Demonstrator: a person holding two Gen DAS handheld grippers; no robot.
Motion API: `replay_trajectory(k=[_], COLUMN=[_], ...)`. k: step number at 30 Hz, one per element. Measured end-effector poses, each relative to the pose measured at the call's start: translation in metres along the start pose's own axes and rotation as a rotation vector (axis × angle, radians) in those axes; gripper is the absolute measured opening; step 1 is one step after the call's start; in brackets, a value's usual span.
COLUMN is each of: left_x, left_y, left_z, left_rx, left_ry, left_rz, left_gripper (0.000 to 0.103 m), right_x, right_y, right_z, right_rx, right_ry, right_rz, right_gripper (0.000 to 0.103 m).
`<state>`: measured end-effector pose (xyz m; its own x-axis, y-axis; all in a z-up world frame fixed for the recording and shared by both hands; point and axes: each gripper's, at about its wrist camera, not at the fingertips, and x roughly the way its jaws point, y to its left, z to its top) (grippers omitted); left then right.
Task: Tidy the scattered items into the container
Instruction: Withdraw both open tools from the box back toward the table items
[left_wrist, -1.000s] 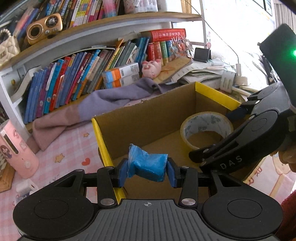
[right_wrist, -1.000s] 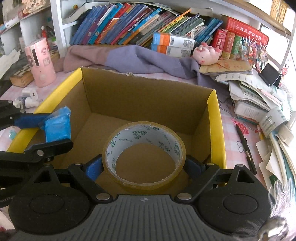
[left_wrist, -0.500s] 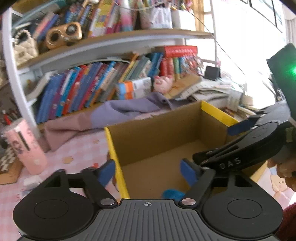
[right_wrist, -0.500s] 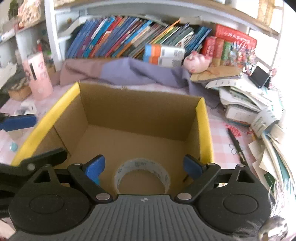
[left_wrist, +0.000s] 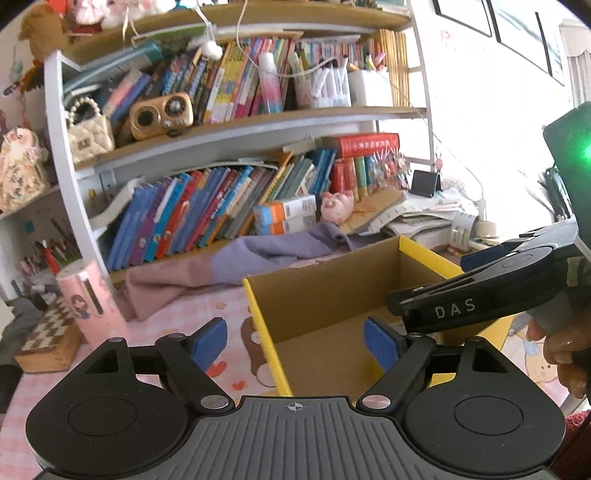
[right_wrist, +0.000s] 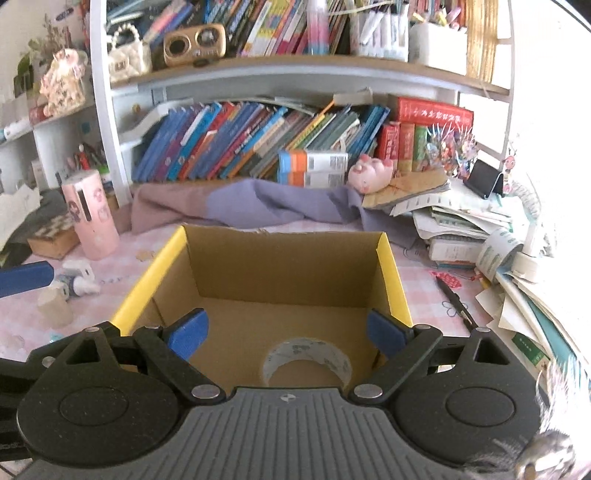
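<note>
the left gripper has its jaws wide apart with nothing between them; they have just been opening. it hangs over the near left corner of the cardboard box. the right gripper is spread wide too and holds nothing. it sits over the near side of the box.

inside the box, on the floor by the near wall, lies the roll of tape. it looks light and stiff, a smooth ring, so it is best held across its outside edges.

left of the box, on the pink table, are more loose things: a small white bottle and a little tan cup shape. they look light and hard and may roll, so grab them round the middle. right of the box lies a black pen, thin and slippery; pinch it at its middle.
</note>
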<state>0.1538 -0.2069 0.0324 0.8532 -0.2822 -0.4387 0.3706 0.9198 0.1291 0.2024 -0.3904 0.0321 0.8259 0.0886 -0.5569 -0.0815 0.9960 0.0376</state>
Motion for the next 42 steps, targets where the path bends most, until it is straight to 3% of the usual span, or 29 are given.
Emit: replay_trajectory(k=[18,32,42], left_x=[-0.076,-0.124,-0.134], left_y=[0.031,0.050,0.068], left_z=[-0.050,-0.097,-0.119], left_rx=[-0.032,-0.043,-0.073], left_ry=[0.015,0.110,0.208], left_rz=[-0.068,-0.077,-0.048], left_gripper=[0.085,0.085,0.087], right_x=[-0.082,-0.123,-0.120], right_y=[0.052,0.102,0.122], right_z=[-0.056,-0.119,-0.136], right_rx=[0.088,0.121,0.162], right_ry=[-0.051,0.044,0.146], right_rz=[-0.159,-0.181,-0.132], right_gripper=[0.093,0.093,0.093])
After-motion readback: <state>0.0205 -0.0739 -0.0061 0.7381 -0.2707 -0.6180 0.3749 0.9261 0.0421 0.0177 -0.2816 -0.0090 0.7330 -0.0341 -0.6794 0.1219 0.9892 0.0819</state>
